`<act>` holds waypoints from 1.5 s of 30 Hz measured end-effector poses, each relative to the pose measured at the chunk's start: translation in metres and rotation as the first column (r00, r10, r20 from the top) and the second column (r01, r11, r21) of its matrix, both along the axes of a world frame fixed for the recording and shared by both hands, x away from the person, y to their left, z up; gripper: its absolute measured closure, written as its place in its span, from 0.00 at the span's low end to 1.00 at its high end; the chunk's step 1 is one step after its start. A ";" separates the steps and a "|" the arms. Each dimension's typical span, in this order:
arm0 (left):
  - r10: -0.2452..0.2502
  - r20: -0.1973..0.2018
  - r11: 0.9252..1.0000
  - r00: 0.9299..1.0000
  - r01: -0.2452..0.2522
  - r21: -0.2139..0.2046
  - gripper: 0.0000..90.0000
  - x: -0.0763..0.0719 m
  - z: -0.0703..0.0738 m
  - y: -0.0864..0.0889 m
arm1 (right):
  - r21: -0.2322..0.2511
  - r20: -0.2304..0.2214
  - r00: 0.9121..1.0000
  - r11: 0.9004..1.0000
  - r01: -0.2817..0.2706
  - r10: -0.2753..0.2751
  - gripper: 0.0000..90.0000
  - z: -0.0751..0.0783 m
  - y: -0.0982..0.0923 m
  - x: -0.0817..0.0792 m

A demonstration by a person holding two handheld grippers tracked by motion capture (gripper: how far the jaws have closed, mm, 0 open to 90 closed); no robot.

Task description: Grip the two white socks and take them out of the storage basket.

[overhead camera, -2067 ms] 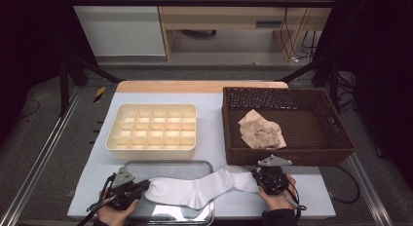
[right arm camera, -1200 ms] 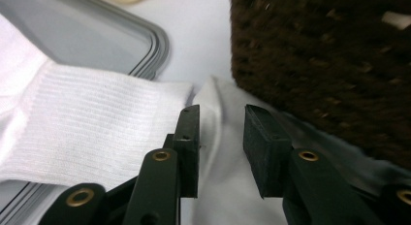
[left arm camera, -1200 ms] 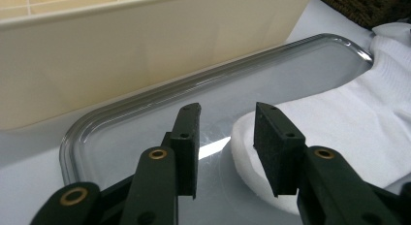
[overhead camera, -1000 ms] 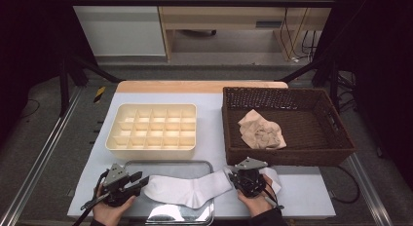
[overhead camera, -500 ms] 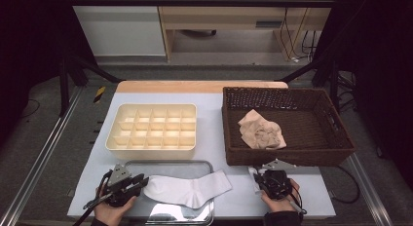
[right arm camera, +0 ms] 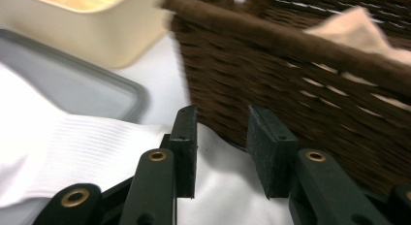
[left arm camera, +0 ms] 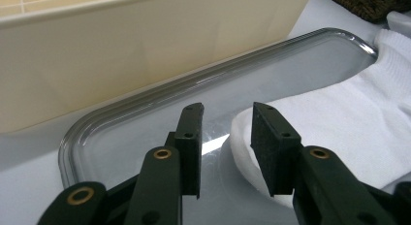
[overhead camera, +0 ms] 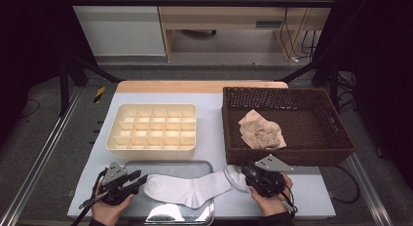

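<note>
A white sock lies lengthwise over the metal tray, its cuff off the tray's right end. My left gripper sits at the toe end. Its jaws have just been opening and stand open, with the toe by the right jaw and no pad pressing on it. My right gripper hovers at the cuff. Its jaws have just been opening too and stand open over the ribbed cuff, apart from the cloth.
A cream divided box stands just behind the tray. A brown wicker basket holding a crumpled beige cloth rises close in front of the right gripper. The table's front edge lies just behind both hands.
The right gripper has let go of the sock's cuff, opened, and drawn a little to the right and up. The sock now lies loose. The left gripper has stayed by the toe.
</note>
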State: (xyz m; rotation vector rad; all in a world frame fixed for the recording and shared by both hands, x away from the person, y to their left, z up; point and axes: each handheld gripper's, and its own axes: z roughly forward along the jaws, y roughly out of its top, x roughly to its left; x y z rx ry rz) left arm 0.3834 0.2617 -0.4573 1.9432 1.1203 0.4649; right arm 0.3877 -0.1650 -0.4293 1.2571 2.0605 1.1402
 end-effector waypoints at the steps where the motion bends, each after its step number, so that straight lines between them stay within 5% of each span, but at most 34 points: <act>1: -0.001 0.001 1.000 1.000 0.001 -0.002 0.71 0.000 0.001 0.000 | 0.002 -0.006 1.000 1.000 -0.017 0.017 0.73 0.000 0.004 0.001; 6: -0.004 0.009 1.000 1.000 0.004 -0.005 0.71 0.001 0.003 0.000 | 0.052 -0.116 0.986 0.992 -0.116 0.121 0.79 -0.020 0.026 0.008; 8: -0.009 0.000 1.000 1.000 0.009 0.000 0.72 0.002 0.002 0.000 | 0.052 -0.168 0.978 0.992 -0.117 0.124 0.80 -0.030 0.032 0.011; 14: -0.036 -0.049 0.998 0.998 0.038 0.040 0.82 0.004 -0.006 -0.007 | -0.001 -0.218 0.970 0.993 -0.115 0.112 0.79 -0.047 0.041 0.016; 21: -0.047 -0.094 0.996 0.994 0.055 0.076 0.94 0.002 -0.011 -0.011 | -0.013 -0.225 0.967 0.992 -0.129 0.122 0.95 -0.046 0.041 0.017; 27: -0.071 -0.107 0.993 0.992 0.080 0.082 0.95 -0.004 -0.014 -0.017 | -0.060 -0.186 0.979 0.994 -0.091 0.078 0.97 -0.042 0.034 0.020; 30: -0.070 -0.104 0.993 0.992 0.079 0.091 0.95 -0.005 -0.014 -0.017 | -0.055 -0.190 0.978 0.994 -0.097 0.085 0.95 -0.044 0.035 0.021; 38: -0.034 -0.038 0.999 0.999 0.035 0.035 0.74 -0.006 -0.005 -0.010 | 0.026 -0.136 0.987 0.997 -0.079 0.082 0.86 -0.031 0.016 0.014; 45: -0.004 -0.020 1.000 1.000 0.005 0.021 0.68 -0.006 -0.002 -0.006 | 0.031 -0.171 0.979 0.994 -0.104 0.108 0.80 -0.037 0.014 0.008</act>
